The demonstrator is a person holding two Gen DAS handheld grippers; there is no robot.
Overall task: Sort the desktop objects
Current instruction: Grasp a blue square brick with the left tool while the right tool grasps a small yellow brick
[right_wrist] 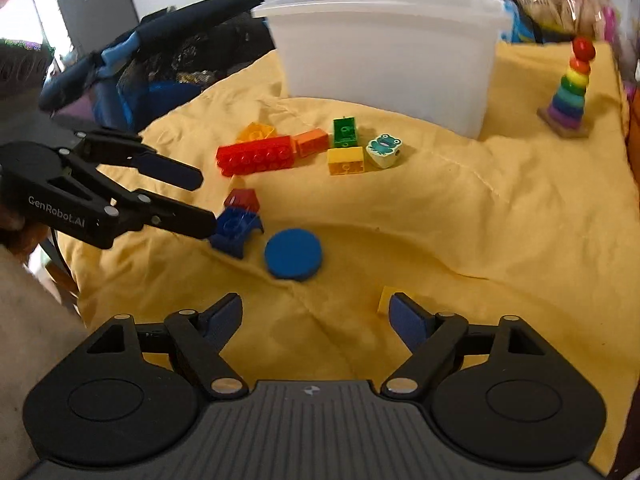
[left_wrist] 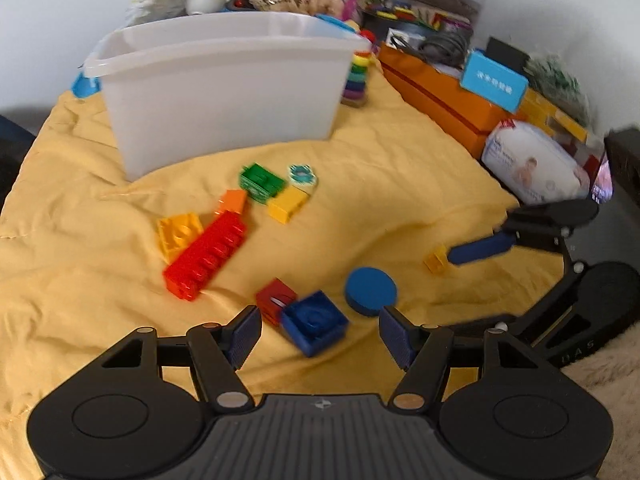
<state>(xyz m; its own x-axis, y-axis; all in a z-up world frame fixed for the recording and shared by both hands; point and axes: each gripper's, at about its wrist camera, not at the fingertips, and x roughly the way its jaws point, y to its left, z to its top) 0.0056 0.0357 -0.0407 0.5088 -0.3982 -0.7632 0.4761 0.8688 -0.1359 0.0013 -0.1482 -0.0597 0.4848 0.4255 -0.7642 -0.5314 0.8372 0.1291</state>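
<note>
White bin point(left_wrist: 224, 92) at the back of the yellow-clothed surface point(left_wrist: 60, 264), toys loose before it. Left gripper point(left_wrist: 320, 334) spread around blue square block point(left_wrist: 314, 322), touching red cube point(left_wrist: 274, 298) (could snag both). Right gripper point(right_wrist: 316, 320) wide, empty; small yellow brick point(right_wrist: 387, 295) beside one finger, easily knocked away.

White lettering "GenRobot.AI" runs along the black body of the left tool point(right_wrist: 200, 204), at the left edge of the right wrist view. In the left wrist view, faint letters "D A S" show on the right tool point(left_wrist: 476, 250), at the right edge. The blue box point(left_wrist: 494, 80) at upper right carries white characters too blurred to read.
</note>
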